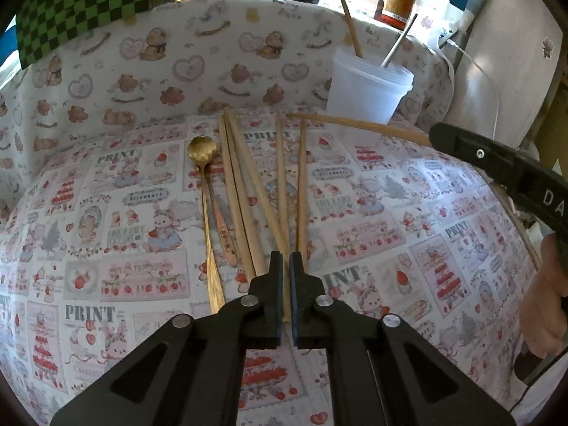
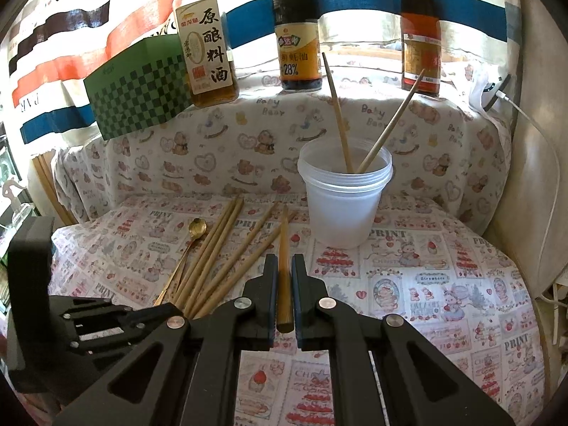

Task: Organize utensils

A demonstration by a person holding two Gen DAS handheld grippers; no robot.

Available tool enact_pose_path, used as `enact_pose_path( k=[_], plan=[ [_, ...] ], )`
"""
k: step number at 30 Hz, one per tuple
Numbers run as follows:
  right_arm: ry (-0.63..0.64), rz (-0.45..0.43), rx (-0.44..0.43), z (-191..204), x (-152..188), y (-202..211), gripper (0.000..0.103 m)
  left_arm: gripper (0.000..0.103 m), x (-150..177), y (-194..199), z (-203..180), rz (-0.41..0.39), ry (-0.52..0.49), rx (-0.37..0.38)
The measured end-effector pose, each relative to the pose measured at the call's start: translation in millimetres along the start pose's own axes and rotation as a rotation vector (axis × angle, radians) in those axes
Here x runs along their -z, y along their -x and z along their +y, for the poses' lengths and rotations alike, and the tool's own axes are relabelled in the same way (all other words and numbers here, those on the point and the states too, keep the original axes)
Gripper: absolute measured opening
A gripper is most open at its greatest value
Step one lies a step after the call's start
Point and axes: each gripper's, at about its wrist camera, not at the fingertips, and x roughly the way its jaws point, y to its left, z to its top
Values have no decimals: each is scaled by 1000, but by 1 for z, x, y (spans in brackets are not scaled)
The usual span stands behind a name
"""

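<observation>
Several wooden chopsticks [image 1: 245, 191] and a gold spoon [image 1: 203, 149] lie on the printed cloth; they also show in the right wrist view, chopsticks [image 2: 213, 259], spoon [image 2: 197, 228]. A translucent plastic cup [image 2: 344, 195] holds two chopsticks [image 2: 337, 113]; it shows too in the left wrist view [image 1: 367, 87]. My right gripper [image 2: 284, 262] is shut on one chopstick [image 2: 283, 259], held above the cloth and pointing toward the cup; it shows in the left wrist view [image 1: 358, 124]. My left gripper [image 1: 285, 259] is shut over the near ends of the lying chopsticks; I cannot tell whether it grips one.
Three sauce bottles [image 2: 209, 53] stand on the ledge behind, next to a green checkered box [image 2: 138, 92]. A white charging cable [image 2: 546, 163] hangs at the right. A pink-handled utensil [image 1: 223, 234] lies beside the spoon.
</observation>
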Motion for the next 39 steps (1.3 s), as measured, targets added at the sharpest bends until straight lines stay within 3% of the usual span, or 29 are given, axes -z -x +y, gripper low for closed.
enact_pose_path(
  k=[4, 10, 17, 21, 25, 28, 39],
  plan=[
    [0, 9, 0, -1, -1, -2, 9, 18, 0, 1, -2, -6, -3, 15],
    [4, 22, 1, 0, 0, -5, 9, 23, 1, 0, -8, -3, -26, 8],
    [7, 25, 2, 0, 0, -6, 9, 23, 3, -5, -12, 10, -70, -15],
    [4, 24, 3, -1, 0, -6, 9, 14, 2, -11, -4, 41, -28, -14],
    [-1, 25, 0, -3, -1, -6, 9, 13, 1, -9, 6, 45, 31, 18],
    [-8, 24, -2, -4, -1, -6, 9, 5, 0, -2, 7, 11, 40, -8],
    [-11, 11, 2, -3, -1, -2, 9, 4, -5, 39, 18, -174, 94, -27]
  ],
)
